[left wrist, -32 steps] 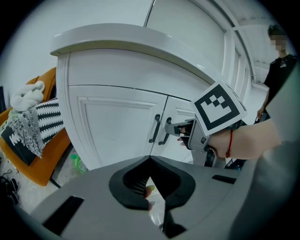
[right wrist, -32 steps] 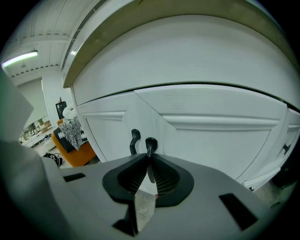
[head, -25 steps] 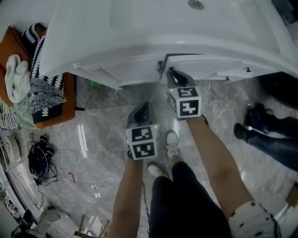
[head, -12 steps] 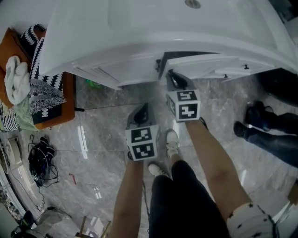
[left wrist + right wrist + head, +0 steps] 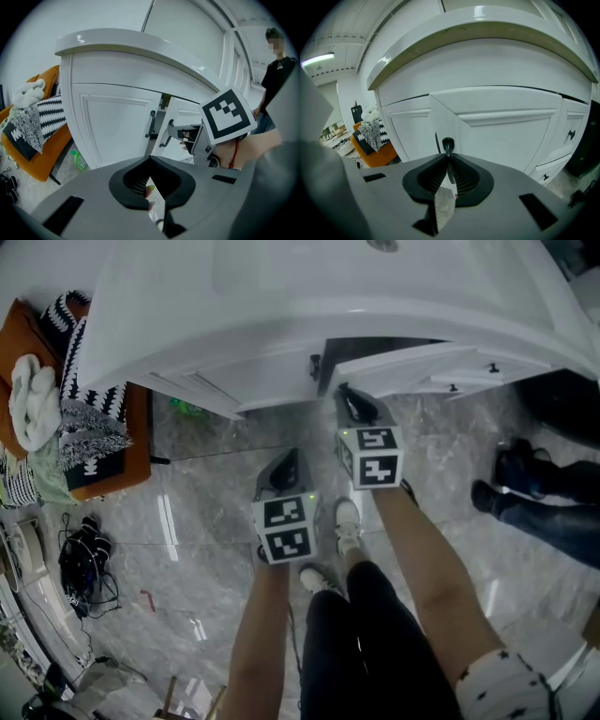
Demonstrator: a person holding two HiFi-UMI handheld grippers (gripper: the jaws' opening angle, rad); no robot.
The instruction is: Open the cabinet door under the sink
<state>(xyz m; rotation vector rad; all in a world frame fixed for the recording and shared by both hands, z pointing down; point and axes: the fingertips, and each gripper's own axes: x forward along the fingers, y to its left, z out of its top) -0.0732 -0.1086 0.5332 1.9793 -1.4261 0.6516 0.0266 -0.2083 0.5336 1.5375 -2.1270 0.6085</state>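
A white vanity cabinet [image 5: 281, 324] stands under the sink. Its right door [image 5: 412, 367] hangs partly open, with a dark gap behind it. My right gripper [image 5: 345, 395] is shut on that door's black handle [image 5: 448, 146], which stands upright between the jaws [image 5: 448, 159]. In the left gripper view the same right gripper [image 5: 180, 133] holds the handle [image 5: 165, 137] at the door's edge. The left door [image 5: 117, 122] is closed, its handle [image 5: 151, 124] untouched. My left gripper [image 5: 289, 462] hangs over the floor, short of the cabinet, shut and empty [image 5: 151, 161].
An orange chair [image 5: 112, 470] with striped cushions and a white towel stands at the left, a green bottle [image 5: 187, 409] by the cabinet base. Another person's legs and shoes [image 5: 525, 488] are at the right. Cables [image 5: 80, 559] lie on the marble floor. My own feet [image 5: 345, 521] are below the grippers.
The right door has swung further out from the cabinet, and my right gripper has drawn back toward me with the handle. The left gripper has stayed put.
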